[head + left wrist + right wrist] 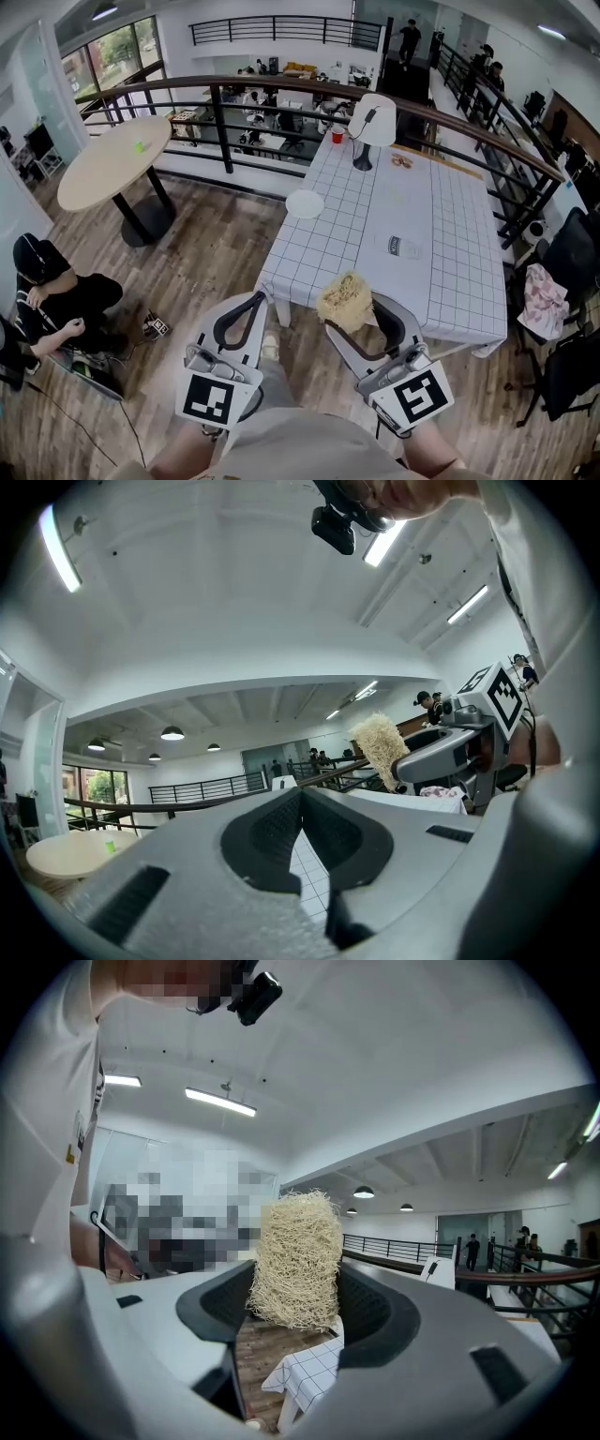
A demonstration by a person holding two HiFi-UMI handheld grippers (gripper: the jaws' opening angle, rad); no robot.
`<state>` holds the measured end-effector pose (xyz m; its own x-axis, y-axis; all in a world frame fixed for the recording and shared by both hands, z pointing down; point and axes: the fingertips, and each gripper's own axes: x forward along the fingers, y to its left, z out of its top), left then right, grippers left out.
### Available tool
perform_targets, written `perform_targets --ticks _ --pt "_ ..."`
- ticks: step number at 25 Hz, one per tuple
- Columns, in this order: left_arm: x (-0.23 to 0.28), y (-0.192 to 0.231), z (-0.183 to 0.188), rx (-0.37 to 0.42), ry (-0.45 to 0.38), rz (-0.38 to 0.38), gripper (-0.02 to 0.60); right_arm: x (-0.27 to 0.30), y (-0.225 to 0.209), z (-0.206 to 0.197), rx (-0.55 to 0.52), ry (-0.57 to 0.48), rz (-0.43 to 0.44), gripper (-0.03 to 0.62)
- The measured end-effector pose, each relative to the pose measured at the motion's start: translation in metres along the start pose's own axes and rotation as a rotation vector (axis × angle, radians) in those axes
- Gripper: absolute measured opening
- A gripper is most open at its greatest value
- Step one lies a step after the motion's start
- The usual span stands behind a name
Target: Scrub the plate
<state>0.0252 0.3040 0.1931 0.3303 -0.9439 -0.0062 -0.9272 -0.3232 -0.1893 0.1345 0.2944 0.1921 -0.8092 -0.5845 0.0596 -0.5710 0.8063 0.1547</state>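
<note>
Two grippers hover before the table [441, 244].
Left gripper [257, 302] pinched together, empty; right gripper [295, 1295] clamps a fibrous scrubber [345, 298] hiding its tips; plate [305, 203] at left edge.

The left hand-held gripper [255, 302] and the right hand-held gripper [360, 307] are light grey plastic with black ribbed pads [272, 829]. Each carries a white cube [208, 397] printed with black square markers. The person wears a pale top [300, 452] and a small black head camera [335, 527].
</note>
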Motion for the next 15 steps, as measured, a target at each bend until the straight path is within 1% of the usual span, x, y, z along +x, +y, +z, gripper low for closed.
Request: perform_targets --ticks 4,11,15 --pt "0.024 0.020 -0.021 0.003 0.008 -0.010 0.012 0.027 -0.014 -0.015 0.001 0.008 -0.018 0.264" --pt "0.088 0.072 -0.037 -0.033 0.017 -0.053 0.012 0.095 -0.050 -0.022 0.006 0.054 -0.030 0.264" --pt "0.129 0.110 -0.045 -0.017 0.034 -0.071 0.012 0.142 -0.079 -0.023 0.009 0.063 -0.063 0.264"
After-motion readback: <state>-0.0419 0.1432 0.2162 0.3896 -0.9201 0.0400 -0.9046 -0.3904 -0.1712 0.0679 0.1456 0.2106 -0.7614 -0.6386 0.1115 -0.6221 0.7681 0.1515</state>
